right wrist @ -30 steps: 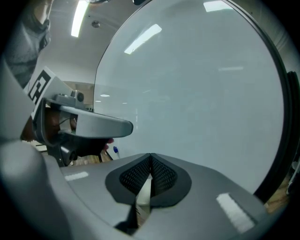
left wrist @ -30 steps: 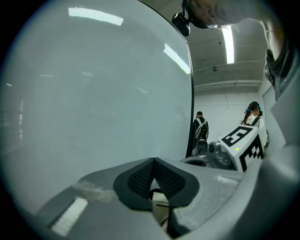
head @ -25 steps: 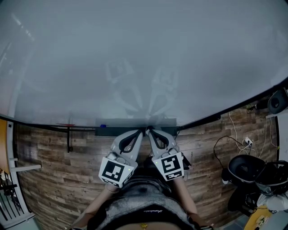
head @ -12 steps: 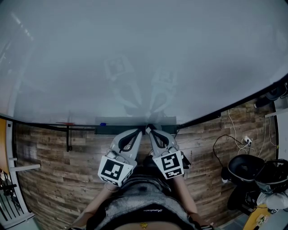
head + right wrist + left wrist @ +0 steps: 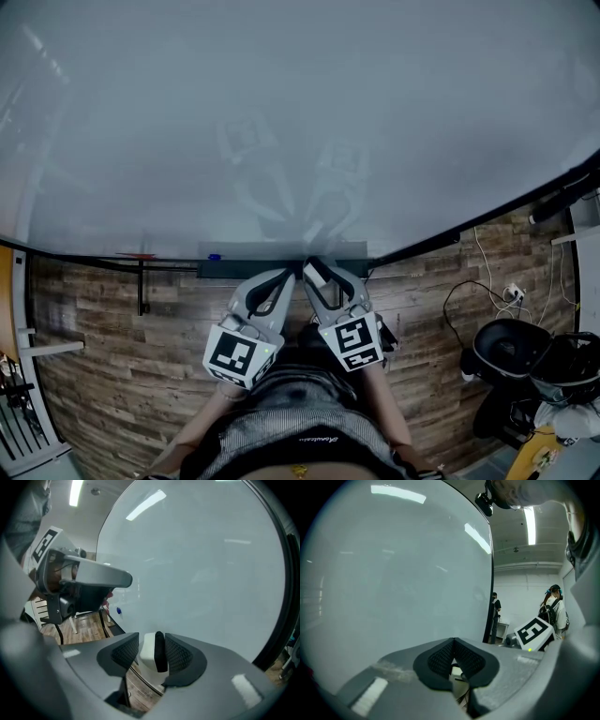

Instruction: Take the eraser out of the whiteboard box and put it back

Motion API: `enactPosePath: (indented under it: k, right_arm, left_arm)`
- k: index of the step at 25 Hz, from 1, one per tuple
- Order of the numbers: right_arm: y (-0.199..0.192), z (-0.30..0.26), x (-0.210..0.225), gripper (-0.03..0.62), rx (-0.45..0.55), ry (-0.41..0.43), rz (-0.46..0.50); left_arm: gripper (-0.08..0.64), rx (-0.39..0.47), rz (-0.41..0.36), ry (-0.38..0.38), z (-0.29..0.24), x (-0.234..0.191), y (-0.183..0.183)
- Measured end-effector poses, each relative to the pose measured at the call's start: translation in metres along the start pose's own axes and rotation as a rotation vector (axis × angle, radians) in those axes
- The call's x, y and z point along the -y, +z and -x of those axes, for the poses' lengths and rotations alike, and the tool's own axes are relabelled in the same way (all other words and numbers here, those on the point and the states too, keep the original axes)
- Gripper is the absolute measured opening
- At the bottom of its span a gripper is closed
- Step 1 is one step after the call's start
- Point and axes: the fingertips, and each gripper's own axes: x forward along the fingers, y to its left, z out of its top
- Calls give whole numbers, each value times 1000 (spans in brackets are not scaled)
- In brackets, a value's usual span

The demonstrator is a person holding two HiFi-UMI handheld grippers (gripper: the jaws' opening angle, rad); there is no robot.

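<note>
The grey whiteboard box (image 5: 244, 253) hangs on the lower edge of the whiteboard (image 5: 300, 122). Both grippers point at its right half, tips side by side. The eraser (image 5: 153, 657), white with a black felt face, stands on edge between the pads of my right gripper (image 5: 152, 641). Those jaws have just been opening; a gap shows between the eraser's white side and one pad, so the right gripper (image 5: 314, 265) is open around it. My left gripper (image 5: 453, 641) is shut, pads meeting at the tip with nothing between them. In the head view the left gripper (image 5: 292, 272) hides the eraser.
A small blue object (image 5: 215, 256) lies in the box's left part. A black stand (image 5: 142, 286) is on the wood floor at left. Cables and black equipment (image 5: 511, 352) sit at right. A person (image 5: 497, 606) stands far behind the board's edge.
The right gripper's jaws have spread apart at the box. The left gripper has stayed where it was.
</note>
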Motion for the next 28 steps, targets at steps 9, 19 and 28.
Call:
enactPosePath:
  k: [9, 19, 28]
  right_arm:
    - [-13, -8, 7, 181, -40, -5, -17]
    - [-15, -16, 19, 182, -31, 7, -87]
    - [-18, -17, 22, 170, -29, 16, -88]
  left_arm:
    - [2, 24, -24, 25, 3, -5, 0]
    - [2, 43, -24, 30, -3, -9, 4]
    - [2, 38, -19, 38, -7, -10, 0]
